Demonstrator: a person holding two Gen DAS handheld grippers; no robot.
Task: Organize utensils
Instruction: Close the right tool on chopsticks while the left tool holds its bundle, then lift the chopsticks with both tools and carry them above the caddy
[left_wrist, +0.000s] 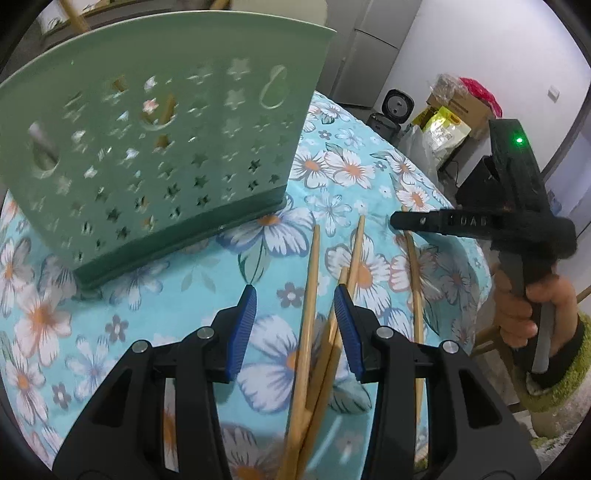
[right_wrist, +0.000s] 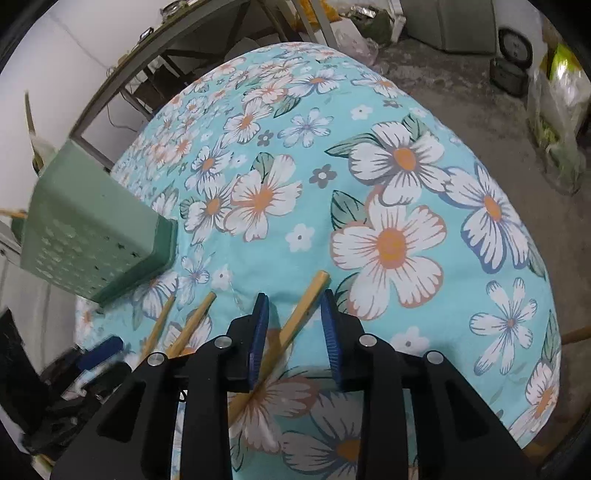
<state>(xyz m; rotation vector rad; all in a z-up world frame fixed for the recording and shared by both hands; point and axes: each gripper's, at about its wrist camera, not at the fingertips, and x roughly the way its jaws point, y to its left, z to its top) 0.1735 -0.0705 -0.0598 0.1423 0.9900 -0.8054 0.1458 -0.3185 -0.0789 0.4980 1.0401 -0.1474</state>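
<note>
- The left gripper (left_wrist: 295, 325) hovers above the counter (left_wrist: 207, 266) with its blue-padded fingers (left_wrist: 243, 325) parted to a moderate gap; wooden chopsticks (left_wrist: 310, 295) lie on the cloth beneath and between them, and whether the pads touch any of the sticks cannot be told.
- The right gripper (right_wrist: 293, 332) points steeply down, fingers (right_wrist: 260, 332) narrowly parted, a single chopstick (right_wrist: 295, 317) running slantwise through the gap; the pads do not appear to press on it.
- Seen from the left wrist, that right-hand tool sits to the right, gripped by a hand (left_wrist: 532, 314) in a dark sleeve with a fuzzy green cuff, a green light glowing on its body.
- Two more sticks (right_wrist: 192, 317) lie just left of the right gripper.
- A green utensil holder (left_wrist: 155, 147), pierced with star-shaped holes, stands on the far left of the counter, near the sticks but apart from them.
- A turquoise cloth (right_wrist: 369, 184) printed with white flowers covers the counter.
</note>
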